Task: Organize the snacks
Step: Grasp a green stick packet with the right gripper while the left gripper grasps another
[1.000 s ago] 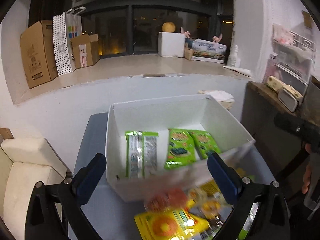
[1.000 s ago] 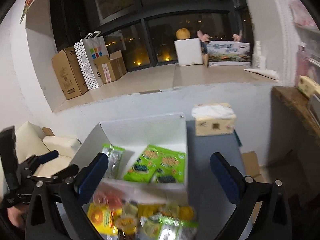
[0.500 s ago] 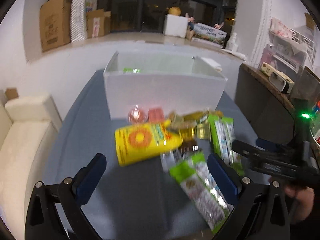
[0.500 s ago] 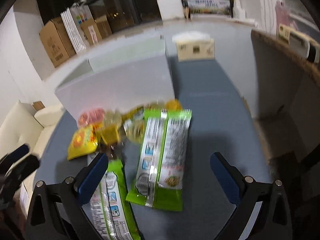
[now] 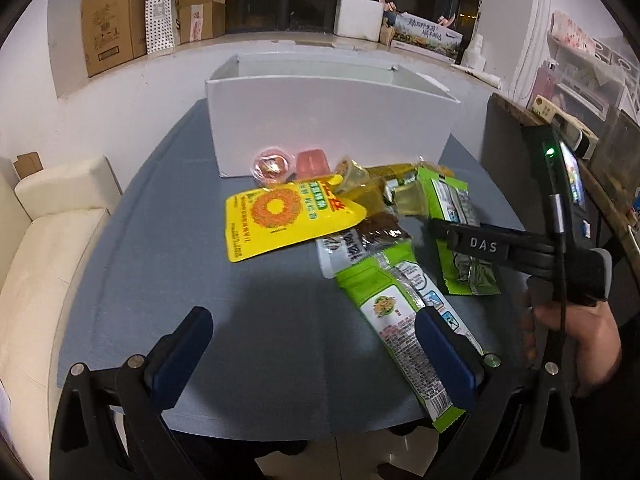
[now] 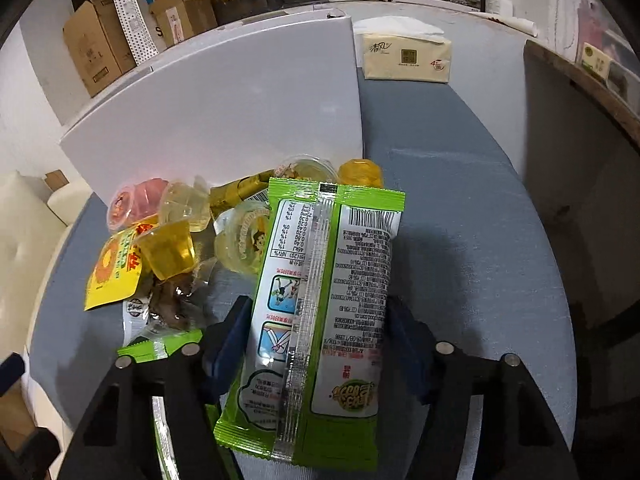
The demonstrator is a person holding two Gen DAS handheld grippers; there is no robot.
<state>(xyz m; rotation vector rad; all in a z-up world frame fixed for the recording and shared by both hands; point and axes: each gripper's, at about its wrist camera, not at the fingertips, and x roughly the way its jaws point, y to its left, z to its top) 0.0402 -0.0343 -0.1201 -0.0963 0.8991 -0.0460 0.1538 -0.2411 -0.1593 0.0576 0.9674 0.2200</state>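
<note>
Nearest to us, our right gripper [image 6: 316, 344] straddles a green snack pack [image 6: 320, 312] lying back-side up on the blue table [image 6: 460, 240]. Its jaws are closing, with the pack between the blue pads, which sit at the long edges; we cannot tell whether they press yet. Our left gripper [image 5: 312, 354] hangs wide apart over bare table, holding nothing, with a second green pack [image 5: 404, 320] running under its right finger.

Just past the right fingertips sits the loose pile: clear and yellow jelly cups [image 6: 168, 248], a pink cup [image 6: 136, 202], a brown wrapped snack [image 6: 172, 300] and a yellow pouch [image 5: 280, 220] with an orange ring on it. The gripped pack's far end overlaps one jelly cup.

Behind the pile stands the white box [image 5: 332, 128], its near wall touching the pink cup. A tissue pack [image 6: 404, 58] lies further back, beside the box.

Risks from here, as we judge them:
- The pack is soft and slick. Pinched by its edges it may buckle or slide out on the lift.
- Lifting could drag the overlapped cup and roll the pile.
- The box wall is tall, so a low carry could snag the pack on the rim.
- The left finger rests over the second pack, and moving it may shove that pack toward the table edge.
</note>
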